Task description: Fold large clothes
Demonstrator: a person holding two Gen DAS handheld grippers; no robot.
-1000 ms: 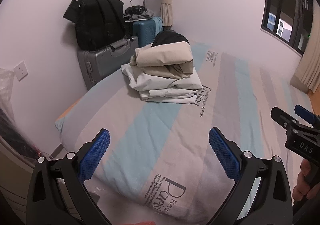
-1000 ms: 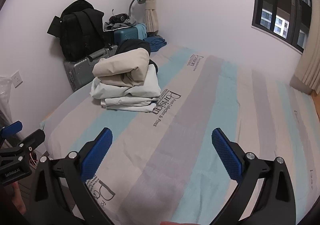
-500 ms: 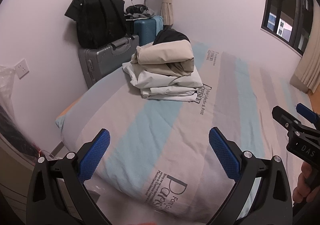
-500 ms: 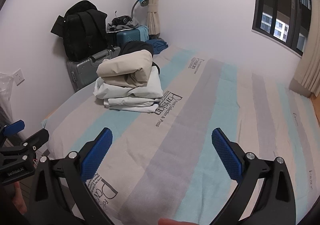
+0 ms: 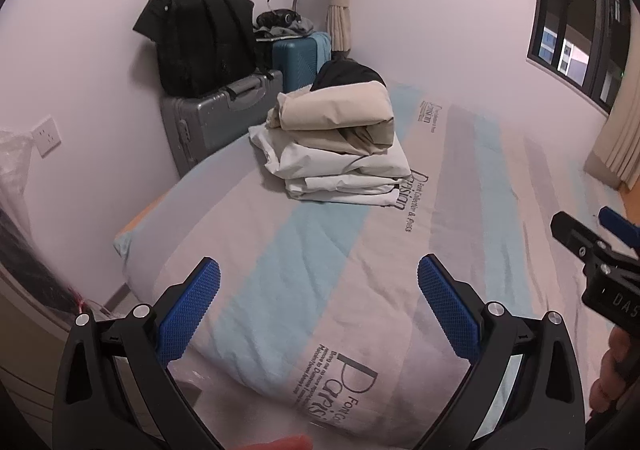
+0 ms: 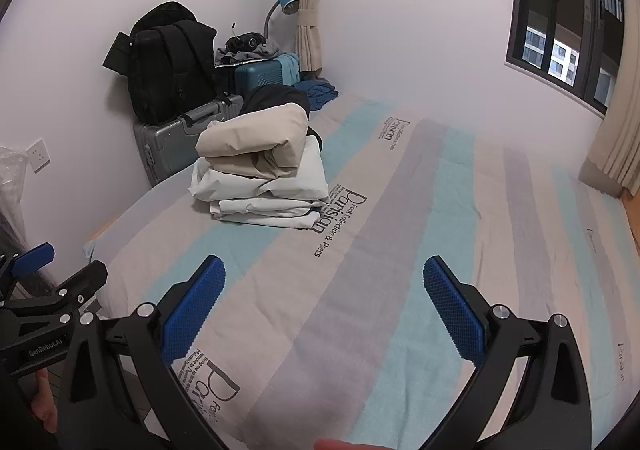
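Observation:
A stack of folded clothes (image 5: 340, 146), beige on top of white, lies on the striped bed (image 5: 304, 258) toward its far left corner; it also shows in the right wrist view (image 6: 260, 174). A black garment (image 5: 344, 74) lies behind the stack. My left gripper (image 5: 318, 290) is open and empty above the near end of the bed. My right gripper (image 6: 324, 290) is open and empty, also over the near end, well short of the stack. Each gripper shows at the edge of the other's view.
A grey suitcase (image 5: 216, 118) with a black backpack (image 5: 200, 38) on it and a teal suitcase (image 5: 300, 58) stand against the wall left of the bed. A blue cloth (image 6: 318, 92) lies at the bed's far corner. Window and curtains on the right.
Both grippers have moved slightly forward toward the bed and the stack; the stack looks a little nearer. Both stay open and empty.

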